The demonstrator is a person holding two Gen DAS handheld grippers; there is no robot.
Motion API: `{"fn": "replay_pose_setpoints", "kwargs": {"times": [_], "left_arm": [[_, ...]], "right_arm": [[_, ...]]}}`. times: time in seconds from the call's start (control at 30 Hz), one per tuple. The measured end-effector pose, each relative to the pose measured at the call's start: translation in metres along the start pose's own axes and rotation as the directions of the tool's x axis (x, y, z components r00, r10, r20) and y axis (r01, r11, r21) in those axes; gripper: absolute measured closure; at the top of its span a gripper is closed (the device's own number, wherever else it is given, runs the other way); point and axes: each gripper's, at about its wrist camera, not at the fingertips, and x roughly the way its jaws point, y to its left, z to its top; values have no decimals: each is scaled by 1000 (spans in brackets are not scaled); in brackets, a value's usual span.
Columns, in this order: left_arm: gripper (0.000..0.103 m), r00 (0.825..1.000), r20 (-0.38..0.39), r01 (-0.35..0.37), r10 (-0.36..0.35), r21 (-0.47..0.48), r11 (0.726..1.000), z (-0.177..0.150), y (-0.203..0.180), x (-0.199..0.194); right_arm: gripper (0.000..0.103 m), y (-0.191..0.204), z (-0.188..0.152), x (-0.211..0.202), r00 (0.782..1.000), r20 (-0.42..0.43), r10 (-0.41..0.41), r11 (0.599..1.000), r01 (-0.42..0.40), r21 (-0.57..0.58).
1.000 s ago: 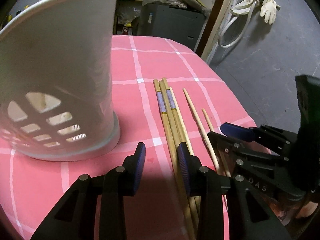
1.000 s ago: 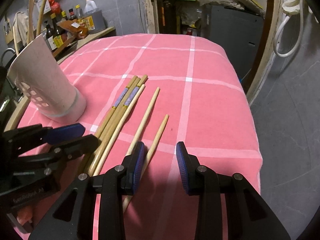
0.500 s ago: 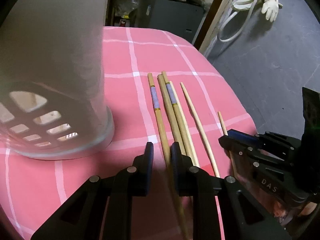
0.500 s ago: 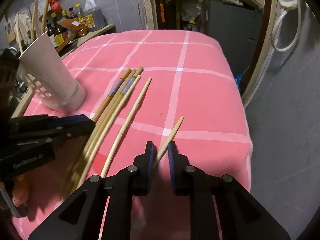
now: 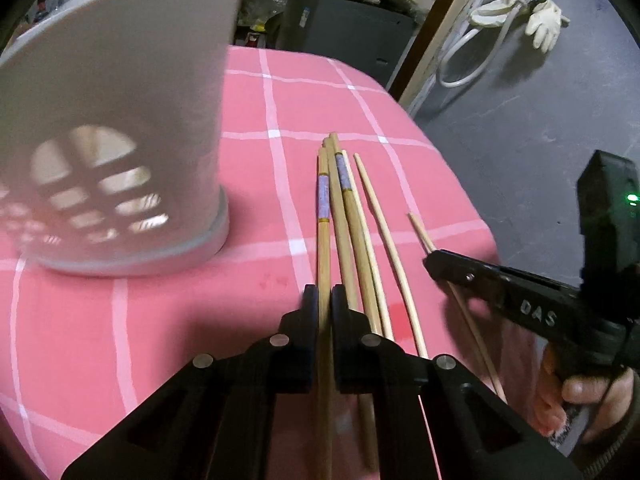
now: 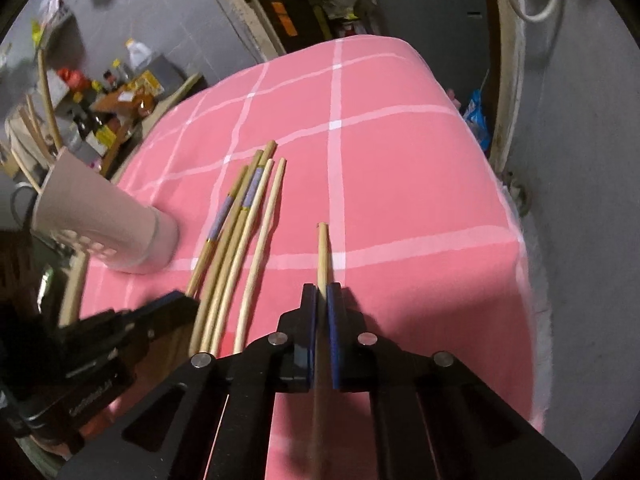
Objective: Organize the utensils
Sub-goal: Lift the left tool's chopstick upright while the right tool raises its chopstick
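Note:
Several wooden chopsticks lie side by side on the pink checked tablecloth (image 5: 256,152). My left gripper (image 5: 325,300) is shut on a chopstick with a purple band (image 5: 323,216), the leftmost of the group. My right gripper (image 6: 322,300) is shut on a plain chopstick (image 6: 322,252), held apart from the others (image 6: 240,236). It also shows in the left wrist view (image 5: 436,260), at the right. A white perforated utensil holder (image 5: 112,128) stands upright on the left, with several sticks in it (image 6: 40,128).
The cloth's right edge (image 6: 516,248) drops to a grey floor. A shelf with bottles (image 6: 112,92) stands behind the holder. A dark cabinet (image 5: 344,36) and a hose with a glove (image 5: 540,24) lie beyond the far edge.
Both grippers have gone from open to shut, each closing on a chopstick. The right gripper's chopstick has lifted and swung away from the group. The left gripper has slid left onto the banded chopstick.

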Motion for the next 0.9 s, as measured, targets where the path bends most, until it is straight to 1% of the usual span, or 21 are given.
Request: {"fn": "replay_pose_setpoints", "kwargs": {"times": [0.1,0.17,0.23,0.3,0.37,0.4,0.43,0.47,0.5,0.53,0.57,0.6,0.63,0.67,0.7,0.73,0.77,0.8,0.83,0.87,0.9], "left_arm": [[99,999,30,10,-9,-11,1000,-9,6,-16],[99,998,59,15,-14,-19,1000,-14,9,-27],[99,995,100,28,-26,-22,999,-20,9,-40],[99,987,159,31,-29,-7,1000,-26,7,-54],[99,972,230,38,-42,21,999,-32,2,-70],[99,962,268,46,-53,34,998,-34,0,-78],[99,951,303,53,-64,45,998,-37,-2,-85],[99,935,345,62,-77,54,997,-39,-4,-94],[99,924,374,66,-83,59,996,-41,-4,-100],[99,907,411,64,-85,65,996,-42,-5,-107],[99,892,444,61,-85,67,996,-42,-7,-113],[99,880,468,59,-84,68,996,-43,-6,-119],[99,862,499,58,-84,68,996,-43,-6,-126],[99,849,521,56,-84,70,996,-43,-5,-133],[99,833,547,48,-79,71,996,-43,-3,-140],[99,815,575,40,-75,72,997,-42,-3,-147],[99,796,601,36,-73,74,997,-40,-2,-153],[99,781,620,28,-67,74,997,-38,-1,-159],[99,766,640,18,-62,74,997,-35,-1,-165],[99,747,662,14,-59,73,997,-32,1,-172],[99,734,677,11,-56,71,997,-28,3,-175]], "right_arm": [[100,4,-9,-10,999,38,17,1000,-17,-4],[100,10,-16,-22,996,84,28,999,-26,-27],[100,19,-24,-37,988,151,44,998,-36,-59],[100,28,-34,-52,972,225,72,994,-53,-91],[100,39,-45,-69,943,318,97,989,-56,-135],[100,45,-48,-75,931,350,106,987,-54,-154],[100,51,-52,-82,914,390,113,983,-46,-177],[100,57,-56,-89,894,431,124,979,-41,-197],[100,61,-56,-94,878,458,136,977,-42,-211],[100,66,-58,-100,860,487,150,973,-42,-225],[100,73,-59,-107,835,526,165,968,-36,-248],[100,78,-58,-111,819,547,173,965,-30,-260],[100,84,-58,-118,794,578,189,960,-26,-278],[100,91,-56,-124,769,604,212,955,-32,-295],[100,95,-52,-127,752,619,224,952,-33,-304],[100,103,-51,-131,726,643,241,947,-31,-320],[100,111,-48,-137,695,669,264,940,-29,-341],[100,116,-47,-141,675,683,278,935,-27,-353],[100,123,-43,-144,650,699,299,929,-29,-370],[100,129,-42,-148,631,708,317,923,-33,-383],[100,136,-39,-150,612,718,332,918,-34,-395]]}}
